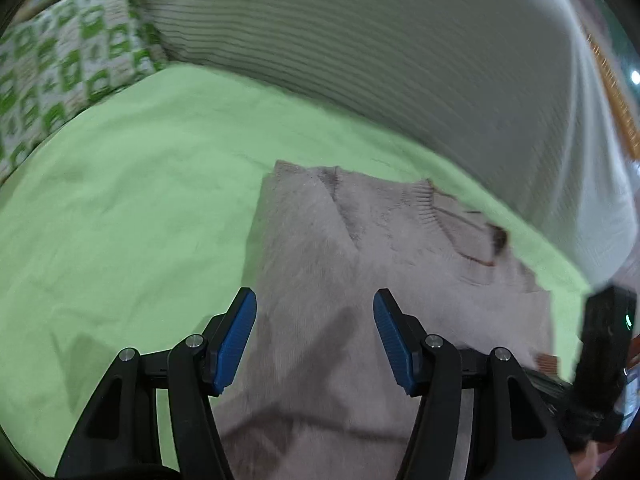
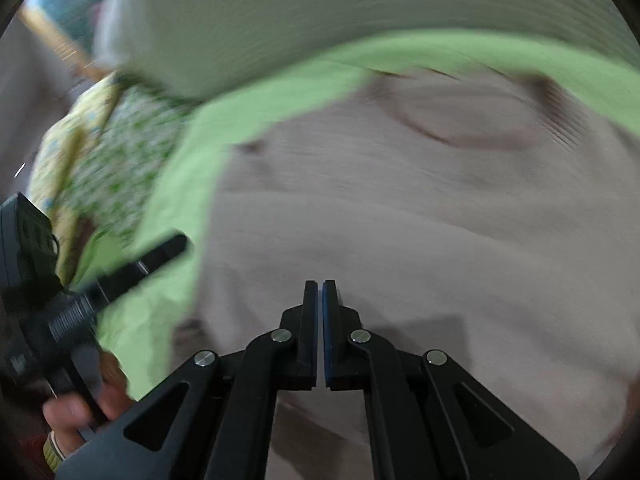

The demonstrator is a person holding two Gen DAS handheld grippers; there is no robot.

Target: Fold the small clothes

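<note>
A small beige knit sweater (image 1: 320,264) lies on a light green sheet (image 1: 140,180), its ribbed neckline at the far end and its left side folded over the body. My left gripper (image 1: 314,300) hovers over the sweater's near part, jaws apart, nothing between the blue pads (image 1: 236,340). In the blurred right wrist view the same sweater (image 2: 400,208) fills the middle. Above it my right gripper (image 2: 320,286) is shut, with no cloth visible between its fingers. A hand (image 2: 80,412) holds the left gripper's handle at the left edge.
A green-and-white patterned pillow (image 1: 68,60) lies at the far left of the bed. A grey striped cushion or blanket (image 1: 400,48) runs along the far side. The right gripper's black body (image 1: 604,340) shows at the right edge. Green sheet (image 2: 180,200) borders the sweater's left side.
</note>
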